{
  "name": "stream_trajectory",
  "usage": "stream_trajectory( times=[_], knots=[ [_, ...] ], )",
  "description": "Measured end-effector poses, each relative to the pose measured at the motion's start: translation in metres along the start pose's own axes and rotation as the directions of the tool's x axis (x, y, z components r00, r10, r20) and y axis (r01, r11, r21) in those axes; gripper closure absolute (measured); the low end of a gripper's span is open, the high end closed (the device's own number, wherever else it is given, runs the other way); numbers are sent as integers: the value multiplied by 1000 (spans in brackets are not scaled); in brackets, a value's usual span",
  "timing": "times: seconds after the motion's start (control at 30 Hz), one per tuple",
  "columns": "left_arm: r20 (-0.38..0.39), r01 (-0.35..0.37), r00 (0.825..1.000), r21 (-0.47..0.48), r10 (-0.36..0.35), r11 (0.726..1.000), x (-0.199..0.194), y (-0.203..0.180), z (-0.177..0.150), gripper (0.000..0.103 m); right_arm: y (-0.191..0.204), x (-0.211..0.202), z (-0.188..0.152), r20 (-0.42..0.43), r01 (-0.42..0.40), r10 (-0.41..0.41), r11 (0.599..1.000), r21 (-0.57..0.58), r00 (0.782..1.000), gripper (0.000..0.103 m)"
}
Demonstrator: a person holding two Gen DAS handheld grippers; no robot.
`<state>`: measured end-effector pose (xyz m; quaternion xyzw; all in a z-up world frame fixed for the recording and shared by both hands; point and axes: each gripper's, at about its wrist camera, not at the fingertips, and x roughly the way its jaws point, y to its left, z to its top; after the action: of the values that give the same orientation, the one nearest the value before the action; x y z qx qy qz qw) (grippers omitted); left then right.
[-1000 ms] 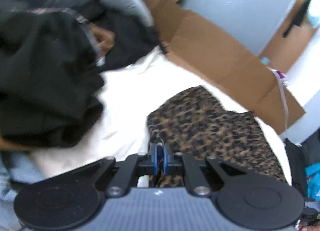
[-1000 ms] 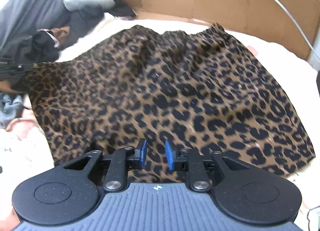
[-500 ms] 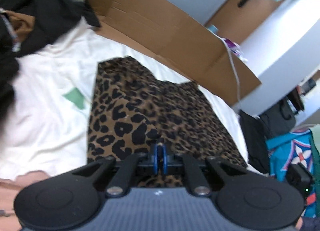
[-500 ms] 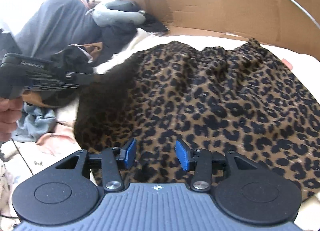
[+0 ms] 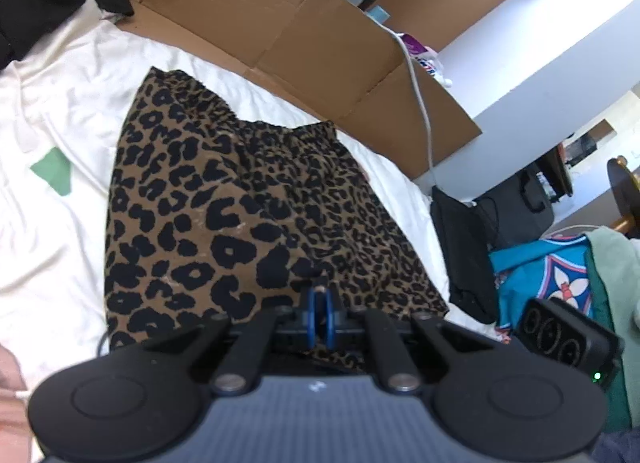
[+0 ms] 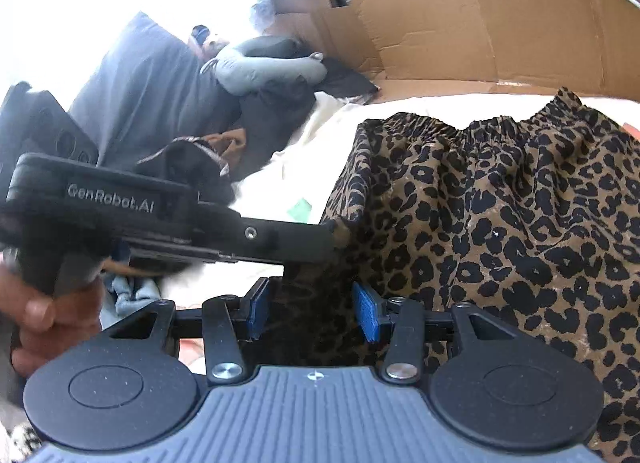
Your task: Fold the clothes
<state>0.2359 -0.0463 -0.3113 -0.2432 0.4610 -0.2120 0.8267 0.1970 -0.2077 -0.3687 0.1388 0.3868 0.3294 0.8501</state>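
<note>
A leopard-print skirt (image 5: 240, 203) lies on the white bed sheet (image 5: 60, 223), its elastic waistband toward the cardboard. My left gripper (image 5: 320, 295) is shut on a side edge of the skirt and holds that flap lifted over the rest of the fabric. In the right wrist view the left gripper (image 6: 334, 237) reaches in from the left with the pinched skirt (image 6: 500, 223) edge at its tip. My right gripper (image 6: 312, 303) stands open just in front of it. Shadowed skirt fabric lies below its blue pads (image 6: 366, 313), which do not press on it.
A flattened cardboard box (image 5: 320, 35) stands along the far side of the bed, with a white cable (image 5: 420, 83) over it. Dark clothes (image 6: 272, 103) and a grey pillow (image 6: 152, 95) are piled at the left. A black bag (image 5: 468, 247) and a teal cloth (image 5: 548, 275) sit off the right edge.
My left gripper has carried the pinched skirt edge to the right, over the rest of the skirt. The right gripper's jaws have widened and its view has swung left.
</note>
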Motion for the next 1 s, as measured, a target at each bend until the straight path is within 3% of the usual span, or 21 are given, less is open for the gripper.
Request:
stream_trajectory(
  times=[0.23, 0.4, 0.43, 0.47, 0.57, 0.67, 0.77, 0.87, 1.0],
  knots=[
    [-16, 8, 1000, -4, -8, 1000, 5, -3, -1, 97, 1, -1, -2, -4, -22, 22, 1000, 1, 1000, 52],
    [-43, 32, 999, -10, -32, 999, 9, -6, -2, 97, -6, 1, -3, 16, 31, -31, 999, 24, 999, 54],
    [-48, 39, 998, -9, -39, 999, 9, -7, -3, 97, -8, 3, -3, 11, 35, -35, 999, 34, 999, 58],
    [-52, 46, 998, -7, -46, 999, 10, -9, -3, 97, -10, 5, -4, 4, 33, -33, 999, 41, 999, 72],
    [-60, 49, 997, -2, -49, 999, 13, -12, -4, 97, -15, 6, -7, -7, 45, -45, 998, 36, 999, 101],
    [-70, 48, 996, 0, -47, 999, 15, -15, -3, 93, -20, 2, -8, -9, 66, -65, 997, 37, 998, 102],
    [-72, 45, 996, 7, -44, 999, 14, -18, -5, 79, -28, -7, -9, -14, 89, -88, 995, 46, 996, 102],
    [-65, 36, 997, 1, -36, 999, 11, -16, -5, 72, -38, -19, -6, -12, 113, -112, 992, 55, 994, 102],
    [-52, -17, 999, 6, 17, 1000, 10, -10, -3, 72, -53, -39, -2, 2, 153, -153, 986, 72, 988, 102]
  ],
)
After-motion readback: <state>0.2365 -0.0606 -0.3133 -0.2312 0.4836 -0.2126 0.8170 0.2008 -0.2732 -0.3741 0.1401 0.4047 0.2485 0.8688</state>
